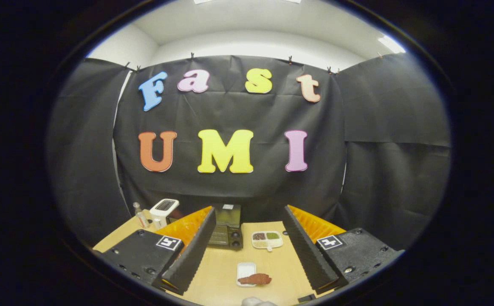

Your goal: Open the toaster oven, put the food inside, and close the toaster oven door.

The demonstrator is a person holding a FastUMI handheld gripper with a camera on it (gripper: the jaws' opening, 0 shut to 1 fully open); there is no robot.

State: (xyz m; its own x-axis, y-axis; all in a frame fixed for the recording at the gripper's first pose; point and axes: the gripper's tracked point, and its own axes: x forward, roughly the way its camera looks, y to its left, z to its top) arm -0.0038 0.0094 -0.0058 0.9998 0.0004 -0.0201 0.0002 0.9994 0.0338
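The gripper (247, 255) is held above a wooden table (280, 272). Its two fingers are spread wide apart, and nothing is held between them. The black toaster oven (226, 231) is seen at the far side of the table, beyond the fingers, and its door looks closed. Just beside the toaster oven, on its right, a divided white dish (267, 239) with small heaps of food is set. Nearer than the toaster oven, between the fingers, a small white tray (246, 272) is placed, with a reddish-brown piece of food (255, 279) lying partly over its edge. To the left of the toaster oven, a white device (164, 208) and a small bottle (139, 216) are seen.
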